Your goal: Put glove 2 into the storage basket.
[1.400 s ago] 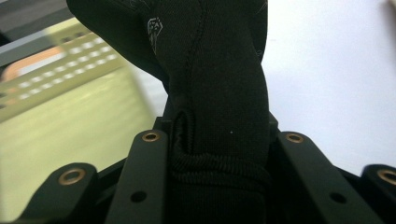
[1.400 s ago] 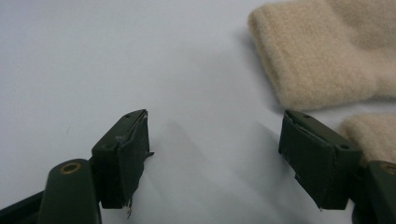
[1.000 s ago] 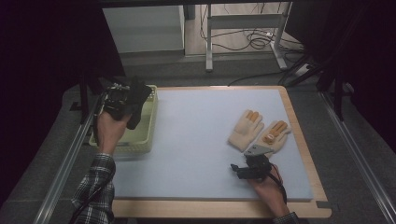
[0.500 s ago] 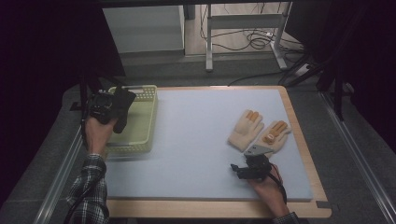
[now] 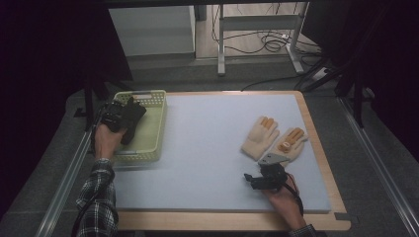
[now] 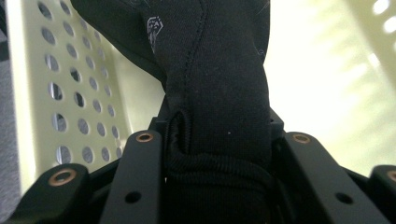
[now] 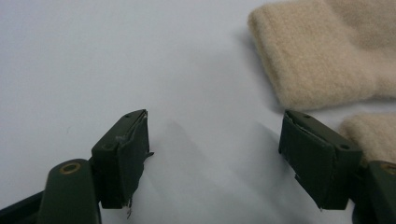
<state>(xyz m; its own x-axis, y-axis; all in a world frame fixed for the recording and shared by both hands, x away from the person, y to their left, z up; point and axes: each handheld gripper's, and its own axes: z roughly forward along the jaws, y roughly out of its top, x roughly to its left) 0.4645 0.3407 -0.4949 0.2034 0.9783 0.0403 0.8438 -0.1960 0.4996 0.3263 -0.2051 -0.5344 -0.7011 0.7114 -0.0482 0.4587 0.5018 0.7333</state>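
Fingers of left gripper (image 5: 129, 109) clamped on black glove (image 6: 212, 84), jaws just easing apart with cloth between them, over yellow basket (image 5: 153, 131) at table's left edge. Right gripper (image 5: 257, 180) spread wide on pale mat (image 5: 207, 143), nothing between pads, just short of tan gloves (image 5: 274, 140).

Risk, as judged: glove draped across rim, spilling outside if let go too near the wall; cuff snagging on a pad.

Left gripper view: cuff pinched, perforated wall (image 6: 70, 93) close behind. High view: basket placement, both hands.
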